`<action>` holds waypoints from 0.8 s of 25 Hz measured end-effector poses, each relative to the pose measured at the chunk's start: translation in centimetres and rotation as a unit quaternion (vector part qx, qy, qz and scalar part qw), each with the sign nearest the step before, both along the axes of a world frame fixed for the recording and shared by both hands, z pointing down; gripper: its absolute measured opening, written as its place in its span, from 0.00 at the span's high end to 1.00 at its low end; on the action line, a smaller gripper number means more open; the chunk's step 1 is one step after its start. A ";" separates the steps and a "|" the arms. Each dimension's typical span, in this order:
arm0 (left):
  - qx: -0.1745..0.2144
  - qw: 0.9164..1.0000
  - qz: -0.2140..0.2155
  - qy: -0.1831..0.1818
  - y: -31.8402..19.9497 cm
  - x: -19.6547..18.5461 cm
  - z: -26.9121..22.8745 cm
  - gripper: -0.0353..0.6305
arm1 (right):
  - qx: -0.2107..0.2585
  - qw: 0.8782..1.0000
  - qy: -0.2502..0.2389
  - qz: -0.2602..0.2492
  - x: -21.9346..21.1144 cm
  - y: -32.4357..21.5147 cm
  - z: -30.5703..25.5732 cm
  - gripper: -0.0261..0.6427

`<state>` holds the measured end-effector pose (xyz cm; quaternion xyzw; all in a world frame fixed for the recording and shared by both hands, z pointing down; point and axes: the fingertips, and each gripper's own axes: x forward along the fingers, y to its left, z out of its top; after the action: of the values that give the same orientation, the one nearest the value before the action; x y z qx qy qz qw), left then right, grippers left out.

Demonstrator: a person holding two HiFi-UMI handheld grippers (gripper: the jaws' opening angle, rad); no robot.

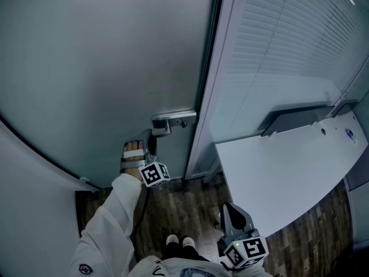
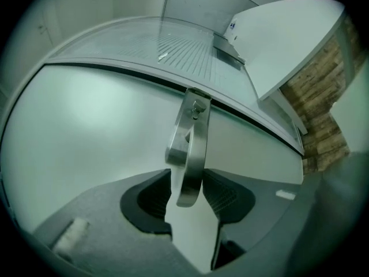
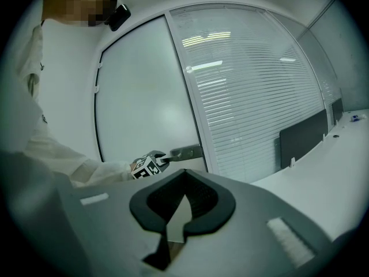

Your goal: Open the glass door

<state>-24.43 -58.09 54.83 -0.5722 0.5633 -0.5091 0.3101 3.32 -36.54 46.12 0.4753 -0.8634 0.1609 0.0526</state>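
Note:
The frosted glass door (image 1: 104, 68) stands closed, with a steel lever handle (image 1: 173, 120) at its right edge. My left gripper (image 1: 150, 137) is up at the free end of that lever. In the left gripper view the handle (image 2: 193, 149) lies between the two pads with my left gripper (image 2: 189, 184) around its tip. The right pad is almost against it and a thin pale sliver shows on the left, so the jaws stand open around it. My right gripper (image 1: 232, 211) hangs low by the desk, with its tips (image 3: 184, 176) together and nothing held.
A metal door frame (image 1: 207, 97) separates the door from a glass partition with slatted blinds (image 1: 288, 39). A white desk (image 1: 288, 172) with a dark screen panel (image 1: 294, 117) juts in at the right. Dark wood floor (image 1: 184, 212) and the person's shoes (image 1: 179, 242) lie below.

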 end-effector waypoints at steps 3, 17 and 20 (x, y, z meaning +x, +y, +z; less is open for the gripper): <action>-0.006 1.000 -0.004 -0.004 0.2 0.1 -0.1 0.76 | -0.001 1.000 0.001 -0.003 -0.4 -0.1 0.0 0.95; 0.026 0.993 -0.082 0.082 -0.1 -0.3 1.8 0.77 | -0.014 1.000 0.003 -0.001 0.0 -0.4 0.9 0.95; 0.028 0.981 -0.110 0.155 0.1 -0.4 2.5 0.78 | -0.017 1.000 0.006 -0.005 0.1 -0.2 0.8 0.95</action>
<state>-24.82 -58.02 57.32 -0.5697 0.6784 -0.4288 0.1770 3.40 -36.76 46.97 0.4711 -0.8625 0.1724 0.0670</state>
